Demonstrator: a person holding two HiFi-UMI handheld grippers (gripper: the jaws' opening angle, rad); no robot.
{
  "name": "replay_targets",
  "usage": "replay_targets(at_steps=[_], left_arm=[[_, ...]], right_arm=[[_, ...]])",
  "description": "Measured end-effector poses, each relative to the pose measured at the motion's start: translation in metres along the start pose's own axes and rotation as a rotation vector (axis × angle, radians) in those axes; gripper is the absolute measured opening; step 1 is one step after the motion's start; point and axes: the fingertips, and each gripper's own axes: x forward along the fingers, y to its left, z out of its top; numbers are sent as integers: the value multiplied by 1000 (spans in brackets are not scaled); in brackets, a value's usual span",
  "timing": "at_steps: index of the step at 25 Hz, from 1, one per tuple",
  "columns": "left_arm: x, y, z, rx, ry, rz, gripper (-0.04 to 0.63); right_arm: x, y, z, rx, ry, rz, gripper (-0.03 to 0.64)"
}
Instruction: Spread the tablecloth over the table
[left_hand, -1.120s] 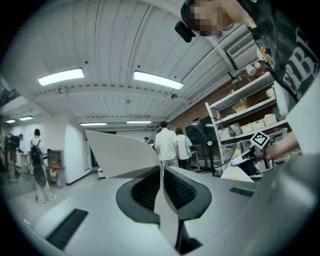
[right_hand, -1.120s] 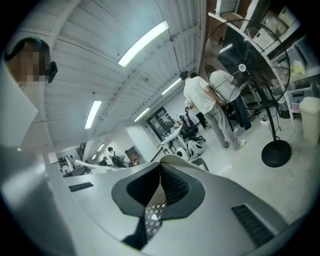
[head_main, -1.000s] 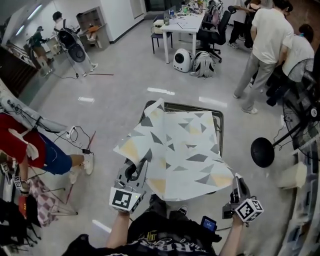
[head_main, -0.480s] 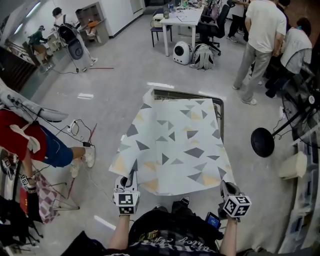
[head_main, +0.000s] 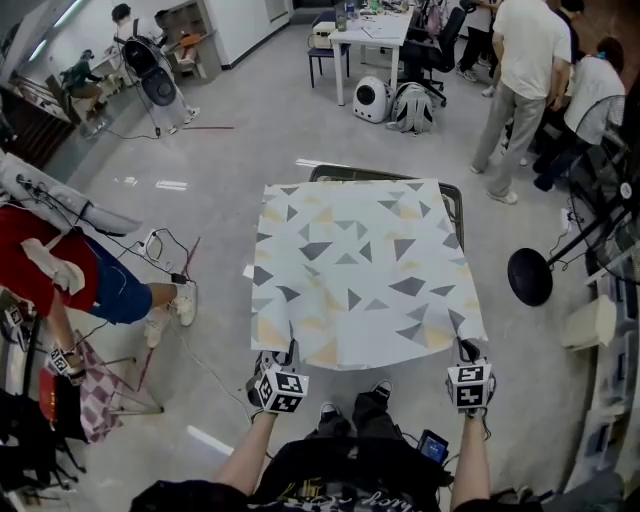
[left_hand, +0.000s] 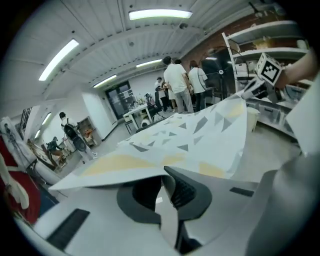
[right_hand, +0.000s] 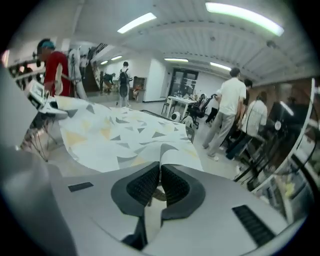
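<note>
A white tablecloth (head_main: 360, 270) with grey and yellow triangles lies spread flat over the table, whose dark metal frame (head_main: 340, 172) shows only at the far edge. My left gripper (head_main: 287, 352) holds the cloth's near left corner, its jaws closing with the fabric pinched between the pads. My right gripper (head_main: 466, 350) is shut on the near right corner. In the left gripper view the cloth (left_hand: 190, 135) stretches away from the gripper (left_hand: 165, 192) toward the right gripper (left_hand: 250, 90). In the right gripper view the fabric (right_hand: 115, 132) runs out from the gripper (right_hand: 160, 182).
Two people (head_main: 525, 80) stand beyond the table's far right corner. A black round stand base (head_main: 529, 276) sits on the floor at the right. A person in red (head_main: 60, 280) is at the left. A white desk (head_main: 375, 40) and a fan (head_main: 155, 80) stand far back.
The cloth, billowing and crumpled a second ago, has settled flat across the table. Both grippers have come down and back toward me with the near corners.
</note>
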Motion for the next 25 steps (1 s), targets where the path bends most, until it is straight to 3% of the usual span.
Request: replay_targets(at_steps=[3,6,9,13,16,20,25], left_arm=[[7,-8,-11,96,-10,-9,29],[13,-16,-20,138,-24,-40,29],[16,-18,-28,133,-31,-60,29],[28,-16,-43,113,-17,-55,29],[37,-17,-55,44,-2,-65,29],[43,-23,-75,-130,24,-87,31],[51,-22,-106,-316,90,-84,31]], right_arm=[[5,5,8,-130,-17,-80,26],[4,8,15,-163,-30,-134,26],[8,13,0,-97,-2,-141,26],[18,16,-34,79,26,-134,29],[32,12,-64,217,46,-117,35],[51,9,-100,373,72,-87,53],[68,11,-129,441,103,-58,73]])
